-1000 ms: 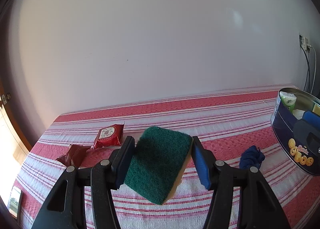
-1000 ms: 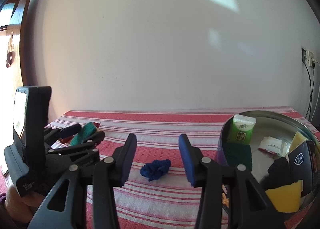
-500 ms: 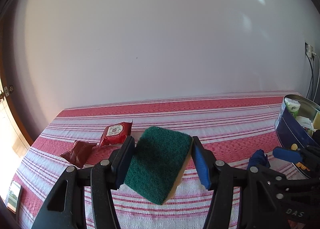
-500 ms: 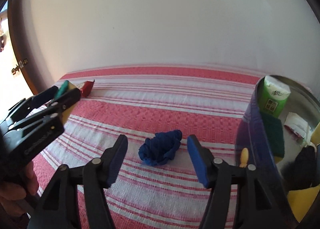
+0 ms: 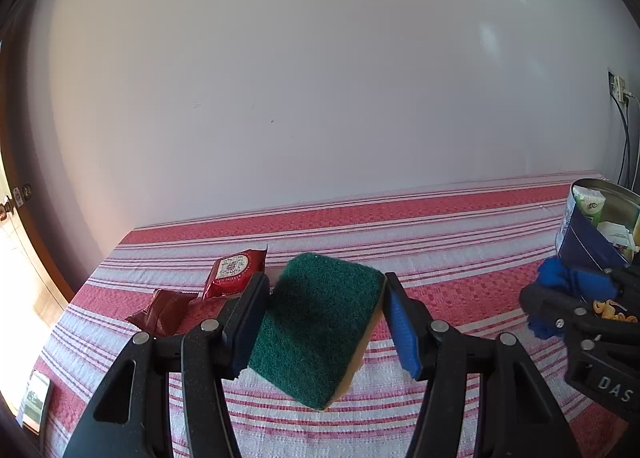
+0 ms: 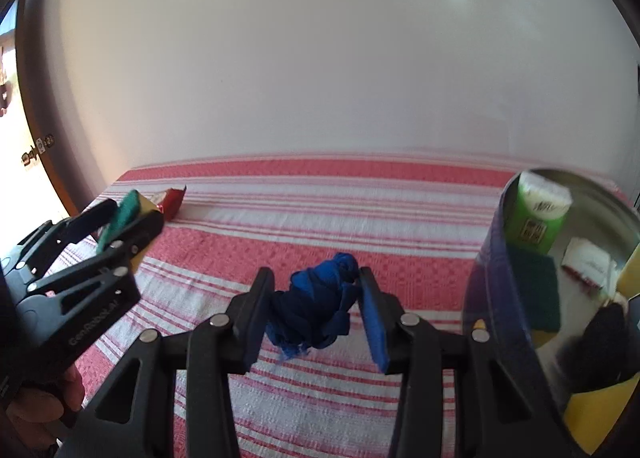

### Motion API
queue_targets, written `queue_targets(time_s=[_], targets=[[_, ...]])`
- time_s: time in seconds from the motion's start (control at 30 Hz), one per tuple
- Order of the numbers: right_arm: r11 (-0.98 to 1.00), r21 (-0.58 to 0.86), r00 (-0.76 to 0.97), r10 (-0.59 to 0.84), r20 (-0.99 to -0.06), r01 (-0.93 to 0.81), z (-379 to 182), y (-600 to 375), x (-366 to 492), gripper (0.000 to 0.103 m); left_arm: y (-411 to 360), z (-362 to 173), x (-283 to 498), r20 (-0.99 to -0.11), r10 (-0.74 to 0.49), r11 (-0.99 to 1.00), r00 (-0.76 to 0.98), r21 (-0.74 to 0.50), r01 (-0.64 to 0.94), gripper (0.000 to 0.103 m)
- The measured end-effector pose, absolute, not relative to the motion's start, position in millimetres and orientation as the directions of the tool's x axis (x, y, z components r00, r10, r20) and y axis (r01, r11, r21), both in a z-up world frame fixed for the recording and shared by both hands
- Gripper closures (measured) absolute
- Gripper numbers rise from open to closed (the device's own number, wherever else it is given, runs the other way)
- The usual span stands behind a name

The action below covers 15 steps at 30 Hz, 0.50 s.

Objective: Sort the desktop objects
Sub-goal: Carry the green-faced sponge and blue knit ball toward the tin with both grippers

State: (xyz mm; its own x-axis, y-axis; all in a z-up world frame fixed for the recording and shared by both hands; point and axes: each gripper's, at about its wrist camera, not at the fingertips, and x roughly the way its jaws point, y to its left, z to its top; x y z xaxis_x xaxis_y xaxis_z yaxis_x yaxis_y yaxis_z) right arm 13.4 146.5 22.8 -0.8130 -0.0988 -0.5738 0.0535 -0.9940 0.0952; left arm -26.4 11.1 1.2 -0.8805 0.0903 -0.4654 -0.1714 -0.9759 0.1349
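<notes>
- While the left tongs [image 5: 324,322] are gripping one green-and-yellow sponge [image 5: 316,326] between their blue pads, the sponge is hanging tilted above the striped surface [image 5: 440,226], green face toward the camera.
- Seen from the right wrist, the left tongs [image 6: 120,218] are showing up at the left edge with the sponge [image 6: 124,214] pinched in them, and a hand [image 6: 44,406] is wrapping the handle below; the raised lettering on that handle is too blurred to read.
- At the same depth, the right tongs [image 6: 316,310] are closing partway around one crumpled blue cloth [image 6: 316,310]; both pads are pressing its sides, and whether it is lifted off the surface or resting on it cannot be told.
- From the left wrist, the right tongs [image 5: 576,294] are entering at the right edge with the blue cloth [image 5: 560,282] bunched in them, and the letters "DAS" are showing in white on the black body.
- Just beyond the left tongs, two red snack packets are lying on the surface: a darker one [image 5: 160,308] nearer and a brighter one [image 5: 236,270] with a round white label whose print is too small to read.
- Close on the right, one round blue tin [image 6: 492,278] is standing open, holding a green tissue pack [image 6: 536,214], a second green sponge [image 6: 536,294], a white packet [image 6: 588,264], something black and some yellow pieces.
- Farthest back, a plain pale wall [image 5: 320,78] is rising behind the surface, with a socket and cables [image 5: 622,118] at its right.
</notes>
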Motion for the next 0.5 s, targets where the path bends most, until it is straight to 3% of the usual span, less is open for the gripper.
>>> queue_targets(time_s=[0.17, 0.5], targets=[[-0.996, 0.076, -0.888, -0.081, -0.453, 0.052, 43.8, 149.7, 49.8, 0.060, 9.3, 2.1, -26.4, -0.474, 0.112, -0.980, -0.873, 0.090, -0.175, 0.043], [-0.997, 0.058, -0.921, 0.022, -0.389, -0.049, 61.8, 198.5, 103.2, 0.060, 57.1, 12.2, 0.7, -0.457, 0.206, -0.961, -0.865, 0.072, -0.267, 0.043]])
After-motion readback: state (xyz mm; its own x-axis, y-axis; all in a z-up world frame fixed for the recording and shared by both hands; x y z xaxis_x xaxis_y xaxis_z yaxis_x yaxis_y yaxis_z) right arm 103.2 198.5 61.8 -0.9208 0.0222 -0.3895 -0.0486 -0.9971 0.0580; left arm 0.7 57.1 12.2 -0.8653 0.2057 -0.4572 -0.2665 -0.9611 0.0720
